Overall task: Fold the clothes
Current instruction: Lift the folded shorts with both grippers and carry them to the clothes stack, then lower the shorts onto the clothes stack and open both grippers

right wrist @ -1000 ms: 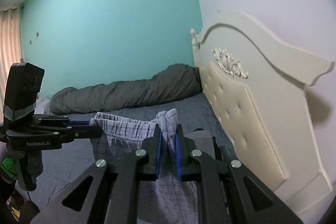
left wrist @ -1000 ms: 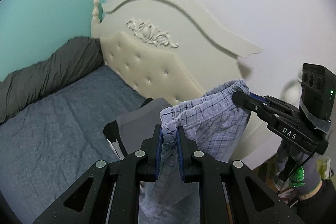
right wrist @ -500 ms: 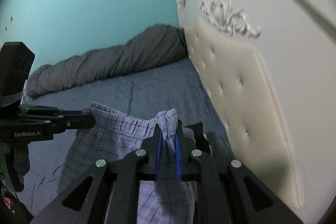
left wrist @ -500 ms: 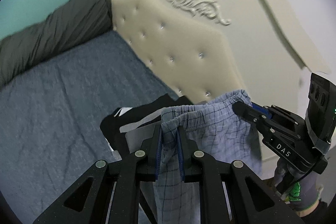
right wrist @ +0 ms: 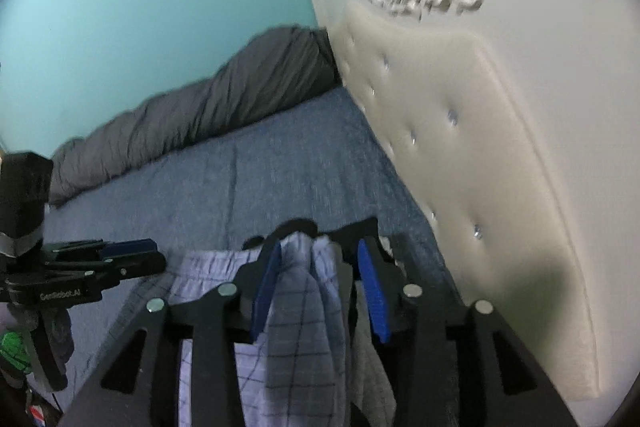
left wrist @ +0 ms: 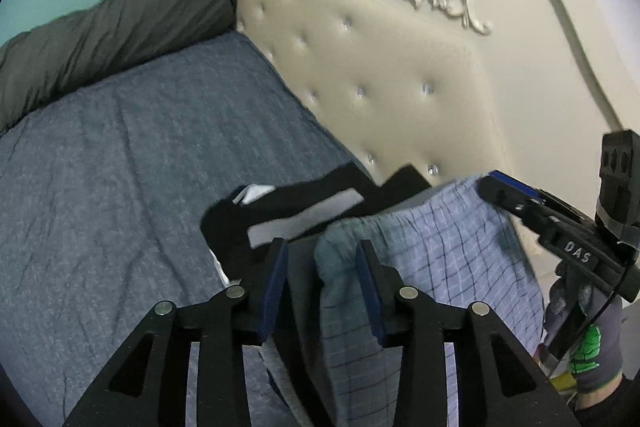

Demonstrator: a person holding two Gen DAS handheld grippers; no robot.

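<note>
Light blue plaid shorts (left wrist: 432, 259) lie over a dark pile of folded clothes (left wrist: 280, 211) near the headboard end of the bed; they also show in the right wrist view (right wrist: 296, 311). My left gripper (left wrist: 322, 259) is open, its blue pads on either side of the waistband's left end. My right gripper (right wrist: 316, 267) is open too, with the bunched right end of the waistband between its pads. Each gripper shows in the other's view, the right one (left wrist: 520, 203) and the left one (right wrist: 132, 259).
The blue-grey bedsheet (left wrist: 120, 187) spreads to the left. A rolled dark grey duvet (left wrist: 112, 27) lies along the teal wall. The cream tufted headboard (left wrist: 380, 67) stands close on the right. A gloved hand (left wrist: 588, 347) holds the right gripper.
Both grippers have lowered the shorts towards the clothes pile and opened; a second ago each was shut on the waistband, holding the shorts hanging in the air.
</note>
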